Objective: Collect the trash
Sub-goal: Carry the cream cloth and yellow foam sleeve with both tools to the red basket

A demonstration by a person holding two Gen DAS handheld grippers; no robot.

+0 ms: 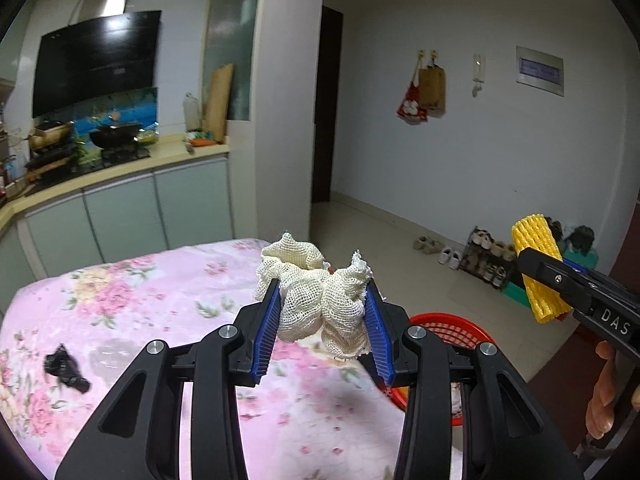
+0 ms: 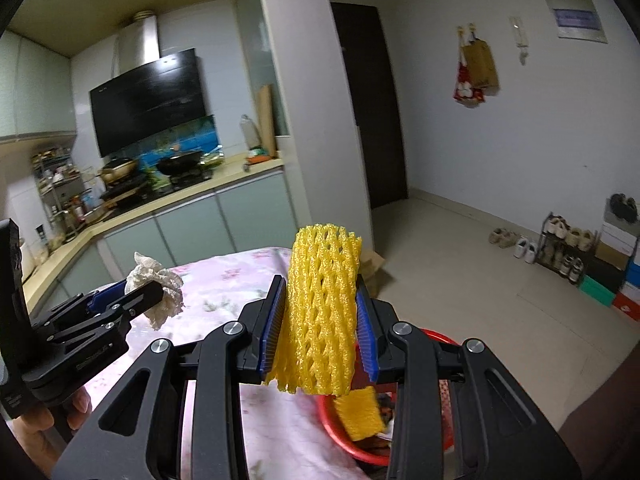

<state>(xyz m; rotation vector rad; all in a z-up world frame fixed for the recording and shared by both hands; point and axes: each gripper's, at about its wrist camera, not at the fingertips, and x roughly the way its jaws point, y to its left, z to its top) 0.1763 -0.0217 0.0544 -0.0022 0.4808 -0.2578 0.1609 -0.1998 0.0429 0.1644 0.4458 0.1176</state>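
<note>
My left gripper (image 1: 323,300) is shut on a crumpled cream foam net (image 1: 316,292) and holds it above the right edge of a table with a pink floral cloth (image 1: 132,300). My right gripper (image 2: 322,312) is shut on a yellow foam fruit net (image 2: 322,312), held upright above a red basket (image 2: 348,436). The basket holds another yellow piece (image 2: 358,414) and dark scraps. In the left wrist view the basket (image 1: 452,326) sits just right of the table, and the right gripper with the yellow net (image 1: 538,268) is at the right. A black scrap (image 1: 66,370) lies on the cloth at left.
A kitchen counter (image 1: 120,168) with stove and pans runs behind the table. A white pillar (image 1: 286,120) stands beyond it. A shoe rack (image 2: 564,252) and coloured boxes (image 2: 616,284) line the far right wall. A tiled floor (image 2: 460,264) lies right of the table.
</note>
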